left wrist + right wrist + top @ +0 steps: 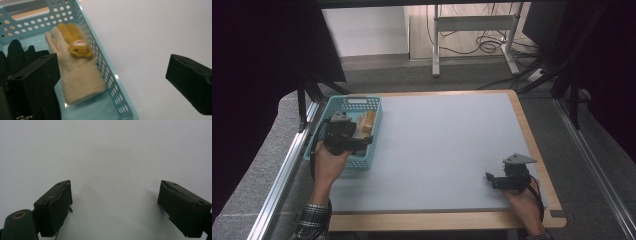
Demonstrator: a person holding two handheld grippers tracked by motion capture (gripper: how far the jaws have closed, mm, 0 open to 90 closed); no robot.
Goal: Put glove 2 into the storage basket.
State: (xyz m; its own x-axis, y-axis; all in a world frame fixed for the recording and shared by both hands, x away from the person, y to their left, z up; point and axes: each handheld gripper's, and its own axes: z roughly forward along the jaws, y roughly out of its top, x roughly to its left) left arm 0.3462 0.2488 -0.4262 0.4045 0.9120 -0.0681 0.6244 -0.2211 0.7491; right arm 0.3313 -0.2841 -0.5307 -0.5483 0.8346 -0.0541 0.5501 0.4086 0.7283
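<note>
Resting in basket (pixel 106 67) — cream glove (pixel 80 77)

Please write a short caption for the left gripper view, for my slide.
Open left tool above a light blue basket holding a cream glove with a yellow animal face, beside dark gloves.

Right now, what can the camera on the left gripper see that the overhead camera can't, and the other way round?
Left gripper view alone: the cream glove carries a small yellow animal face, and a black glove lies beside it in the basket. High view alone: the right gripper low over the grey mat, both forearms, and the table's wooden edge. Both: the blue basket, the cream glove and the mat.
</note>
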